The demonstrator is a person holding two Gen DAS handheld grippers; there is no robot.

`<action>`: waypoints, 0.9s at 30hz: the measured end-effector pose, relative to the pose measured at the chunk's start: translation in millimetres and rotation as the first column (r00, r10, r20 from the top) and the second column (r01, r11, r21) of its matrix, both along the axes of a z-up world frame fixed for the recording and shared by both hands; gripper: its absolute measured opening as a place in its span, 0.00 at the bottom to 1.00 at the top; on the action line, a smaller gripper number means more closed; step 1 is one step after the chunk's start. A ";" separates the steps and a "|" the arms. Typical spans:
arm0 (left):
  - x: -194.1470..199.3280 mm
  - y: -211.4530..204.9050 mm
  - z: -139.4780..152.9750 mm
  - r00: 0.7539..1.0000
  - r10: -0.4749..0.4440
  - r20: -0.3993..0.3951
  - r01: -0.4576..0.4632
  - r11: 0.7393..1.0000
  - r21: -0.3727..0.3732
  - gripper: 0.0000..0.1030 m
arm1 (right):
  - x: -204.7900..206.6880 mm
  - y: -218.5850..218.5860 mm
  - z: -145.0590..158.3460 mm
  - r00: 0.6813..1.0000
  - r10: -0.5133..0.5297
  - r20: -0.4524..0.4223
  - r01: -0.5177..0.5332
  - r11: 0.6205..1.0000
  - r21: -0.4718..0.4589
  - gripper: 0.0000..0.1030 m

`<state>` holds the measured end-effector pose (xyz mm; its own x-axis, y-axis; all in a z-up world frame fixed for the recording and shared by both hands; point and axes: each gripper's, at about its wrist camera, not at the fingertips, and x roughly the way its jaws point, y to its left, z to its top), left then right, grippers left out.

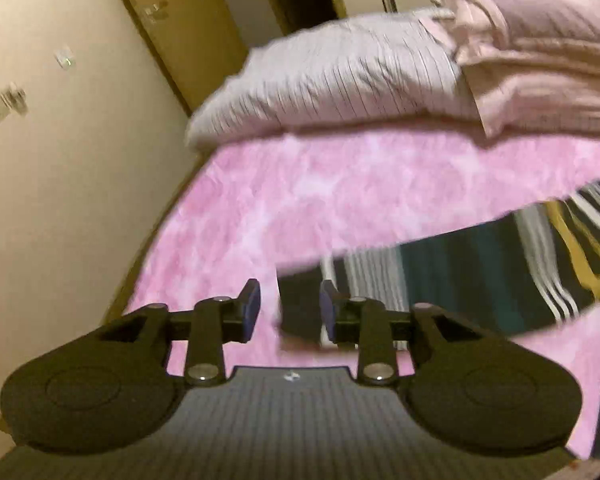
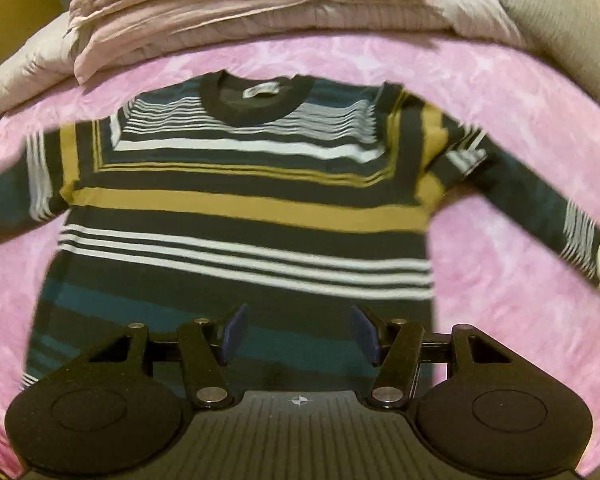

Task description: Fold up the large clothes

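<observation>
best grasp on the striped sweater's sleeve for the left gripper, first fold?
Probably the cuff end of the sleeve, from above. It lies flat on the pink sheet with its end between the open left gripper fingers, so pinching that free edge lifts it toward the striped sweater body.

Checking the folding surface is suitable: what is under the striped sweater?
The striped sweater lies spread flat on a pink mottled bedsheet, which shows all around it. Whatever lies beneath the sheet is covered and cannot be seen.
</observation>
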<state>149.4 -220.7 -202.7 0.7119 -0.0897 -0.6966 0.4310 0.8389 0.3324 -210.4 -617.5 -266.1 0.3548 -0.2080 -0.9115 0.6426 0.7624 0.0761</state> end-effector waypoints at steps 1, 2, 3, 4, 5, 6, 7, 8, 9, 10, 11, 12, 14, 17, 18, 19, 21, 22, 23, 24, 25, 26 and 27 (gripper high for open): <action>-4.7 3.3 -8.2 0.999 -0.016 -0.028 0.016 1.000 -0.006 0.29 | 4.2 6.9 0.9 1.000 -0.007 -0.003 0.007 1.000 0.002 0.53; -9.1 5.0 -16.4 0.997 -0.039 -0.063 0.038 0.999 -0.018 0.29 | 7.6 12.4 1.6 1.000 -0.011 -0.006 0.011 1.000 0.001 0.53; -17.0 1.3 -23.9 0.994 -0.059 -0.096 0.056 0.998 -0.035 0.30 | 10.9 18.0 2.2 1.000 -0.013 -0.012 0.013 1.000 -0.002 0.53; -23.8 -1.1 -30.5 0.988 -0.087 -0.130 0.080 0.995 -0.057 0.32 | 13.5 21.4 2.5 1.000 -0.015 -0.019 0.015 1.000 -0.004 0.53; -28.3 -4.7 -35.5 0.982 -0.110 -0.152 0.101 0.993 -0.069 0.34 | 15.3 23.9 2.8 0.999 -0.023 -0.027 0.023 1.000 -0.008 0.53; -35.7 -12.0 -40.3 0.974 -0.145 -0.176 0.132 0.988 -0.082 0.36 | 15.4 24.8 3.9 0.999 -0.033 -0.033 0.032 0.999 -0.012 0.53; -40.6 -18.9 -43.8 0.966 -0.178 -0.190 0.162 0.982 -0.096 0.36 | 13.2 23.8 5.4 0.998 -0.045 -0.037 0.044 0.999 -0.018 0.53; -48.0 -27.0 -45.5 0.957 -0.208 -0.202 0.188 0.976 -0.113 0.36 | 10.5 21.6 7.9 0.997 -0.060 -0.040 0.059 0.998 -0.025 0.53; -55.3 -36.2 -47.3 0.947 -0.238 -0.218 0.213 0.968 -0.129 0.36 | 7.0 18.5 10.7 0.996 -0.074 -0.043 0.073 0.997 -0.035 0.53; -60.6 -47.2 -49.4 0.938 -0.262 -0.229 0.233 0.962 -0.143 0.36 | 2.1 15.5 13.6 0.995 -0.085 -0.046 0.083 0.995 -0.048 0.53; -67.3 -56.2 -50.6 0.931 -0.278 -0.237 0.246 0.956 -0.157 0.36 | -4.4 9.5 16.5 0.993 -0.101 -0.054 0.098 0.993 -0.066 0.53; -71.1 -66.5 -50.3 0.922 -0.297 -0.250 0.259 0.950 -0.174 0.36 | -11.2 2.4 18.2 0.991 -0.116 -0.059 0.111 0.991 -0.080 0.53; -81.7 -89.4 -51.1 0.901 -0.340 -0.268 0.294 0.935 -0.199 0.36 | -29.9 -16.3 21.0 0.985 -0.157 -0.072 0.148 0.983 -0.109 0.53; -103.2 -124.8 -45.7 0.866 -0.426 -0.261 0.384 0.902 -0.198 0.37 | -66.5 -50.0 23.4 0.970 -0.228 -0.080 0.216 0.967 -0.138 0.53; -112.6 -137.0 -43.9 0.855 -0.452 -0.254 0.413 0.890 -0.191 0.38 | -80.1 -63.7 23.8 0.965 -0.249 -0.080 0.236 0.960 -0.148 0.53; -120.7 -148.0 -41.2 0.847 -0.469 -0.249 0.434 0.882 -0.184 0.38 | -94.1 -77.6 23.5 0.960 -0.269 -0.080 0.254 0.954 -0.159 0.53; -138.2 -173.6 -38.6 0.839 -0.488 -0.241 0.458 0.872 -0.170 0.38 | -125.5 -108.8 19.2 0.950 -0.298 -0.090 0.278 0.942 -0.188 0.53; -148.2 -187.0 -37.9 0.837 -0.491 -0.241 0.463 0.871 -0.166 0.38 | -140.1 -125.0 14.7 0.947 -0.305 -0.098 0.282 0.939 -0.198 0.53; -159.1 -200.4 -37.9 0.837 -0.492 -0.240 0.466 0.870 -0.158 0.38 | -156.8 -144.1 7.9 0.944 -0.312 -0.105 0.286 0.935 -0.209 0.53; -167.9 -211.1 -37.1 0.838 -0.492 -0.238 0.469 0.871 -0.148 0.38 | -170.9 -160.7 0.8 0.941 -0.321 -0.103 0.295 0.932 -0.211 0.53; -181.2 -225.6 -36.8 0.838 -0.491 -0.236 0.472 0.871 -0.134 0.38 | -185.7 -179.8 -7.2 0.937 -0.335 -0.097 0.311 0.929 -0.203 0.53; -193.9 -239.8 -37.5 0.839 -0.490 -0.237 0.475 0.872 -0.120 0.39 | -204.2 -201.7 -15.9 0.928 -0.363 -0.085 0.343 0.920 -0.188 0.53; -206.5 -254.2 -38.8 0.840 -0.487 -0.240 0.475 0.873 -0.108 0.40 | -219.1 -221.4 -23.0 0.917 -0.393 -0.065 0.377 0.910 -0.174 0.53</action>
